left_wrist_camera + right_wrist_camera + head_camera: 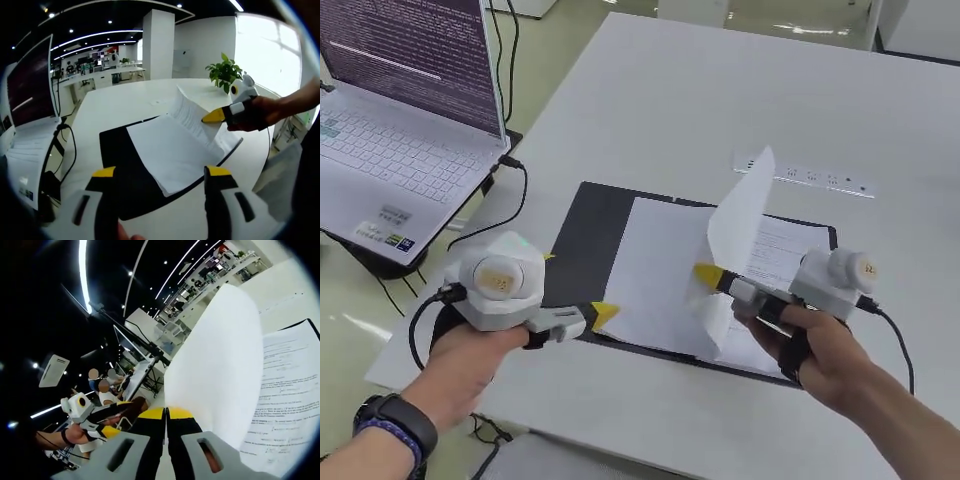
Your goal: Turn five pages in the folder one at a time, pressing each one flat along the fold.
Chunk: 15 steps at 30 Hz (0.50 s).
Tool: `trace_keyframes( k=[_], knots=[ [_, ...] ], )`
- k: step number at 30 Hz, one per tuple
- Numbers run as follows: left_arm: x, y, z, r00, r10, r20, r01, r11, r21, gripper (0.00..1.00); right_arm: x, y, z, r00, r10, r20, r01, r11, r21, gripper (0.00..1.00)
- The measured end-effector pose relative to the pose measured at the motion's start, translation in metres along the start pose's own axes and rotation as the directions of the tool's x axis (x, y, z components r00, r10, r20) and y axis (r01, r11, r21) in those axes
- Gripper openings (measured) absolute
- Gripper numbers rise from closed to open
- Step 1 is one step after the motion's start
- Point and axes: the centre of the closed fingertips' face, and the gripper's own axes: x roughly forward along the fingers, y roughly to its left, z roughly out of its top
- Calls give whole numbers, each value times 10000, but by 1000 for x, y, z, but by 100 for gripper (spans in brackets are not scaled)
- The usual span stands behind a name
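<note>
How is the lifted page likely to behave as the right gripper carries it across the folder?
Probably floppy: the page bows and curls above the right gripper, which pinches it at one edge. Likely very light, since it stands up from that single pinch. It may buckle or crease if pushed quickly, while the folder beneath lies flat.

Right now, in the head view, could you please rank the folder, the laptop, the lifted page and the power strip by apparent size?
1. folder
2. laptop, cropped by the frame, so its place against the folder is unsure
3. lifted page
4. power strip
</note>
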Motion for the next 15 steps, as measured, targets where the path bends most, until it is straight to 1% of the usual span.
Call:
trace_keyframes(
  k=[3,5,8,11,15],
  knots=[
    [-4,1,2,10000,9,83,-9,10000,13,69,8,3,-6,9998,74,-191,-74,10000,8,0],
    [-5,2,1,9999,35,102,-35,10000,22,70,13,1,-11,9994,87,-336,-86,10000,45,0],
    [-9,5,-2,9998,150,109,-149,9999,-80,70,21,-3,-25,9969,58,-790,-57,10000,14,0],
    [-15,6,-3,9996,222,179,-218,9995,-220,70,27,-2,-32,9958,134,-903,-126,9999,90,0],
    [-21,9,-7,9993,336,192,-330,9990,-315,70,38,-1,-42,9935,190,-1124,-166,9996,221,0]
  ],
)
